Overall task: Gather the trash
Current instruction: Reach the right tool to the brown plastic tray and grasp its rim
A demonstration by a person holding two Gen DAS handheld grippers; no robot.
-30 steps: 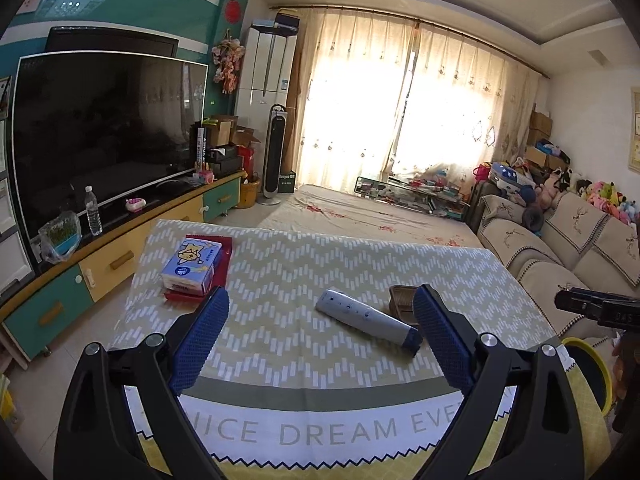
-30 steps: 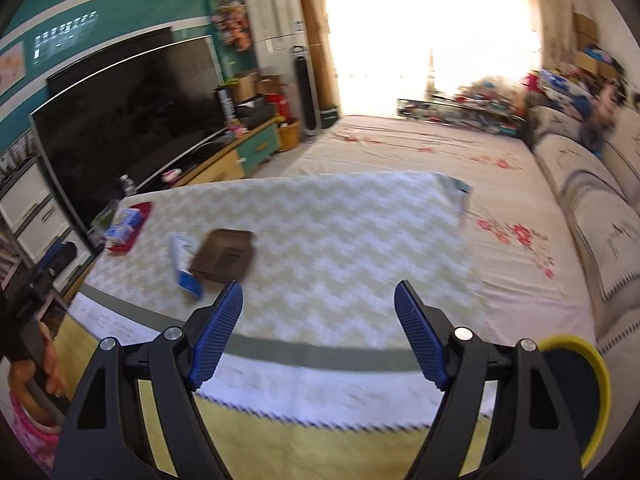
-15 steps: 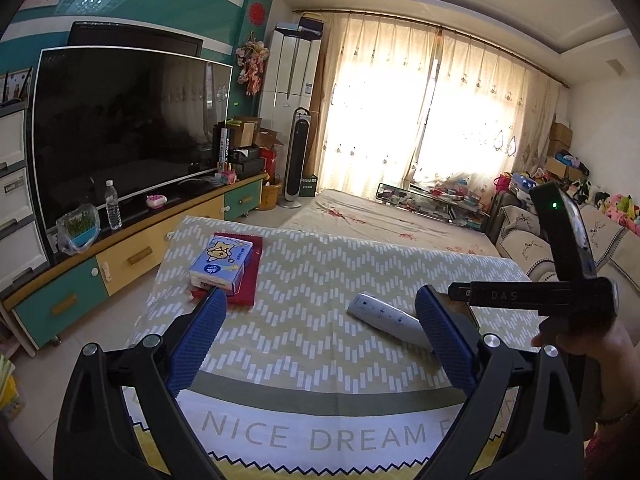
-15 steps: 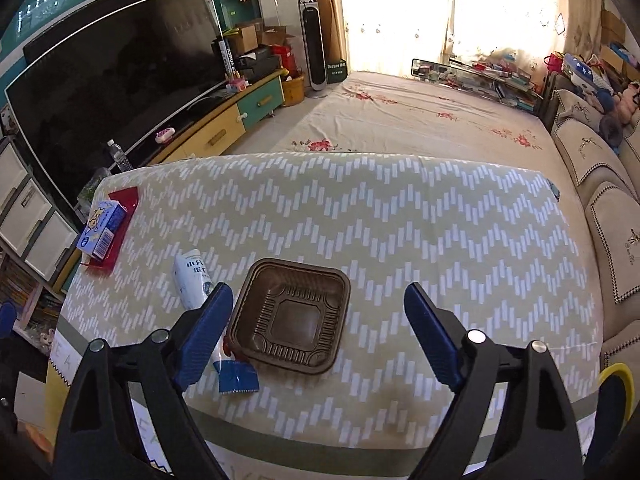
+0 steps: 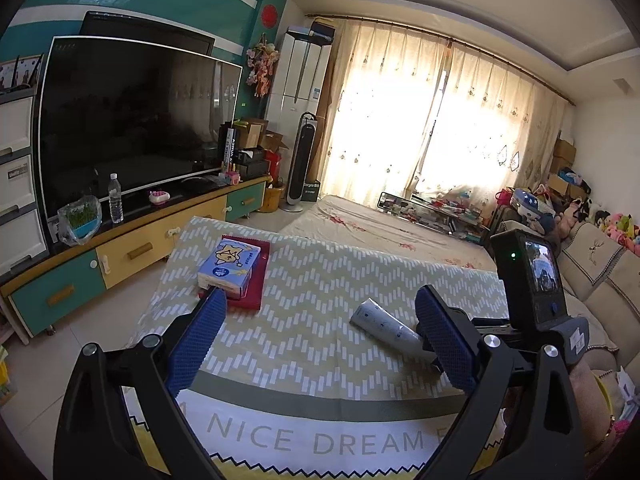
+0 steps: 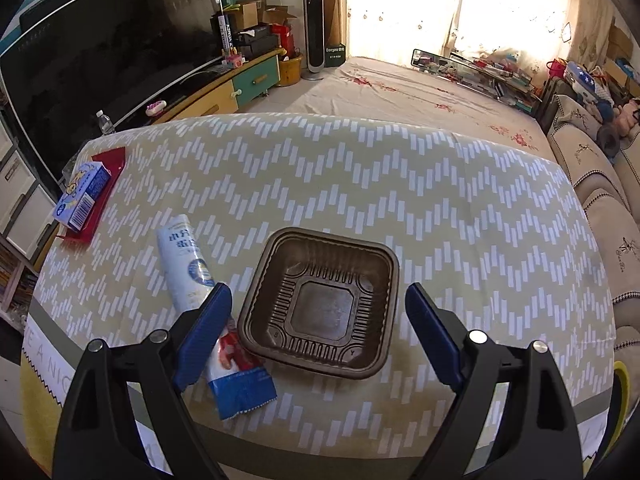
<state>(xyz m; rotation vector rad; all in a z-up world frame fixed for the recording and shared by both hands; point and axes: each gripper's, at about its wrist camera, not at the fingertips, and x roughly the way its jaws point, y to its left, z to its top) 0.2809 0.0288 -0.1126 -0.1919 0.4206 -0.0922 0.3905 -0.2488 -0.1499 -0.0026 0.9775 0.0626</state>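
Where the chevron-patterned cloth covers the tabletop (image 6: 400,184), spread wide across both views, lettered along the near hem in the left wrist view. Beyond it to the left, a large dark television (image 5: 132,120) above a teal and yellow cabinet (image 5: 132,248), with a water bottle (image 5: 115,198) standing on the cabinet top. On the right, a beige sofa (image 6: 600,200) alongside the tabletop. Near the far left corner of the cloth, a blue tissue pack (image 6: 82,194) lying on a flat red item (image 6: 108,184). Right gripper (image 6: 316,320) tilted steeply down over the brown plastic tray (image 6: 320,300), jaws spread wide and empty, one to each side of the tray, neither pad seen touching it; tray upright, empty, square with ribbed walls, resting on the cloth near the middle of the near edge. Just left of the tray, a white and blue snack wrapper (image 6: 188,268) lying flat, its near end touching or almost touching the tray's left corner, partly behind the left pad of the right gripper. Left gripper (image 5: 320,336) held nearly level over the near edge, jaws wide apart with nothing between them; wrapper seen past its right pad. Camera body of the right gripper and a hand (image 5: 588,408) at the right border of the left wrist view.
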